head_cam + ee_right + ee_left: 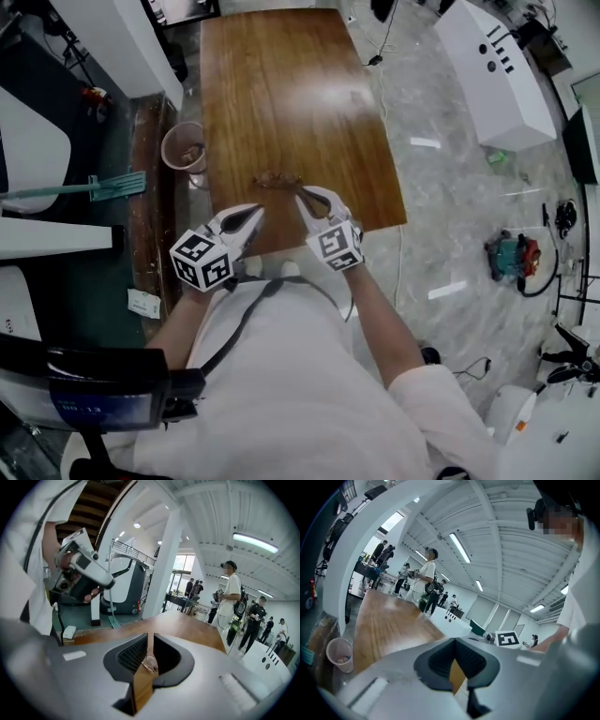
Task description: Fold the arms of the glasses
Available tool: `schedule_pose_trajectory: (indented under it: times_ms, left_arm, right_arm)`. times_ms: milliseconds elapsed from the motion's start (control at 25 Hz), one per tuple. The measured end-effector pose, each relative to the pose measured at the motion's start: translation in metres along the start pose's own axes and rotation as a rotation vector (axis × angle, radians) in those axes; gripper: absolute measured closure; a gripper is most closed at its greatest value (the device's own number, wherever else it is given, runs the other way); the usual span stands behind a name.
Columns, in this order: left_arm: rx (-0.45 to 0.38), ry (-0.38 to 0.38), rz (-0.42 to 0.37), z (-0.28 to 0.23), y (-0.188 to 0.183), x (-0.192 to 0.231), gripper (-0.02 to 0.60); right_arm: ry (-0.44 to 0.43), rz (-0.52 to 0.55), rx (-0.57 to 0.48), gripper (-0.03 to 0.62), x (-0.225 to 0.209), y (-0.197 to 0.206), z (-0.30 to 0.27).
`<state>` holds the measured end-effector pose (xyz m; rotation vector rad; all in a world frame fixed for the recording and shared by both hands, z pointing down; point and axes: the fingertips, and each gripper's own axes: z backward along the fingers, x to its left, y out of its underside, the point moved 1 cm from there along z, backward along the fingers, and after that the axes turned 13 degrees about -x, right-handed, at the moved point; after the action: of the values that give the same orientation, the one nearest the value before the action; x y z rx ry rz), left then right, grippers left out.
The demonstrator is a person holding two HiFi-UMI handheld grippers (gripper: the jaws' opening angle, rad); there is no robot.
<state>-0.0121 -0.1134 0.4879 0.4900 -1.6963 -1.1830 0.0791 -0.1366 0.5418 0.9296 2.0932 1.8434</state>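
Left tool (454, 640) is clenched empty, right tool (149, 637) slightly parted, gripping nothing — glasses (278, 178) lie on the bench (281, 94) beyond its tips.

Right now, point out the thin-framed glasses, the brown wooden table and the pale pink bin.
thin-framed glasses (278, 178), head view, middle of frame.
brown wooden table (281, 84), head view, bare top.
pale pink bin (165, 145), head view, rim.

Thin-framed glasses (278, 180), flat on wooden table (281, 84), near its edge
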Motion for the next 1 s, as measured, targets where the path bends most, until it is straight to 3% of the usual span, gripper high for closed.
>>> schedule_pose_trajectory:
  times_ms: [320, 600, 1000]
  left_arm:
    - [-0.011, 0.055, -0.018, -0.009, -0.012, -0.017, 0.577]
    - [-0.057, 0.071, -0.079, -0.007, -0.048, -0.031, 0.577]
    - [-0.121, 0.059, -0.147, 0.003, -0.070, -0.037, 0.577]
  right_arm:
    - [0.155, -0.143, -0.106, 0.562, -0.017, -0.036, 0.039]
    - [0.190, -0.215, -0.213, 0.563, -0.017, -0.085, 0.062]
    - [0.219, -0.315, -0.307, 0.583, -0.016, -0.112, 0.083]
